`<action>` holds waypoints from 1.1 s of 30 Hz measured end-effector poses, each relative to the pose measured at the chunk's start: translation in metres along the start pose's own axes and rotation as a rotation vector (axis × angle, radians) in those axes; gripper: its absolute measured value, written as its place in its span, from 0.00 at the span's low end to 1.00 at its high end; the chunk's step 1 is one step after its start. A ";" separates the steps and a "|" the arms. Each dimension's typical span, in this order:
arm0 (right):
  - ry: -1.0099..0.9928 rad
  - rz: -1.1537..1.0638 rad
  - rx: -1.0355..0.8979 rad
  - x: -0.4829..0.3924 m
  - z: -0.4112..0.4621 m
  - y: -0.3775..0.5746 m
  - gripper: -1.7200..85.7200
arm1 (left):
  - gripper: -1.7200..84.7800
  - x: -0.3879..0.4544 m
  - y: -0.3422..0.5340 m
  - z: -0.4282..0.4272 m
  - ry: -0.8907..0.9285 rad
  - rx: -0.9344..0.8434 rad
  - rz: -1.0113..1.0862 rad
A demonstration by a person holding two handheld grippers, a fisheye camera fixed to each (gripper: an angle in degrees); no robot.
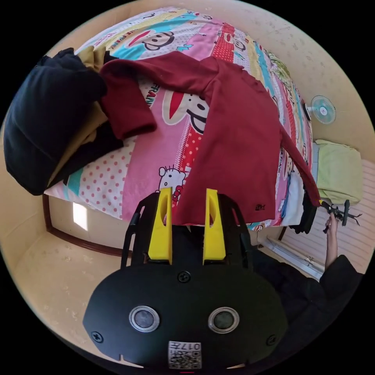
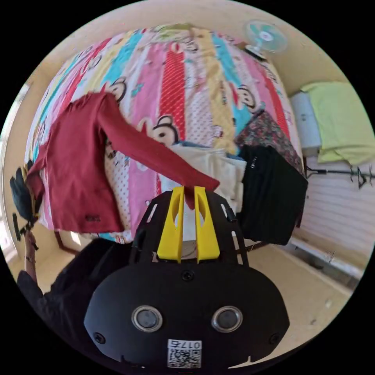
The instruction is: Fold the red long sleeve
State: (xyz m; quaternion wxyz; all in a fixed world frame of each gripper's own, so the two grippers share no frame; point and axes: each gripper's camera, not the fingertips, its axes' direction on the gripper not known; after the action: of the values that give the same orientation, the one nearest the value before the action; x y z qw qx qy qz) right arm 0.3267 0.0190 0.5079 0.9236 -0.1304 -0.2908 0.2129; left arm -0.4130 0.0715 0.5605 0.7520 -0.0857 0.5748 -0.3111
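We see red long sleeve (image 1: 230,129) hem hidden behind parted left gripper (image 1: 188,195), right gripper (image 2: 189,193) clamped on cuff, bed (image 1: 148,175) edge near.

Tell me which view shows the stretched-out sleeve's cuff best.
The right gripper view: the cuff sits pinched between that hand-held gripper and its yellow jaws. In the left gripper view the same sleeve runs off to the distant hand-held gripper, its cuff tiny.

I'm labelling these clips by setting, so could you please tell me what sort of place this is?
Most likely a bedroom in a home: a bed with a cartoon-print sheet bearing the red long sleeve and stacked clothes, and a small fan on the floor beside it.
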 end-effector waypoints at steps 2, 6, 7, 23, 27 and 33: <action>-0.098 0.028 0.002 0.016 0.002 0.016 0.13 | 0.18 -0.022 0.002 0.017 0.008 -0.042 -0.045; -0.522 -0.176 -0.239 -0.057 0.085 0.071 0.16 | 0.21 -0.049 0.019 0.062 0.065 -0.134 -0.092; -0.544 -0.199 -0.286 -0.073 0.102 0.079 0.16 | 0.21 -0.048 0.023 0.062 0.041 -0.112 -0.091; -0.524 -0.552 -0.767 -0.073 0.126 0.189 0.08 | 0.06 -0.058 0.180 0.032 -0.079 -0.266 -0.034; -0.552 -0.438 -0.601 -0.014 0.091 0.126 0.12 | 0.11 -0.075 0.227 0.018 0.012 -0.220 -0.209; -0.437 -0.229 -0.217 0.091 0.034 -0.058 0.15 | 0.11 -0.046 0.269 -0.018 -0.030 -0.211 -0.131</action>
State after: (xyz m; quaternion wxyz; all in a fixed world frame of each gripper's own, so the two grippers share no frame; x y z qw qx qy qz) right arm 0.3924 0.0154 0.6001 0.8376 -0.1459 -0.5173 0.0978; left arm -0.3373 0.3147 0.4611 0.7256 -0.2063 0.5860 -0.2960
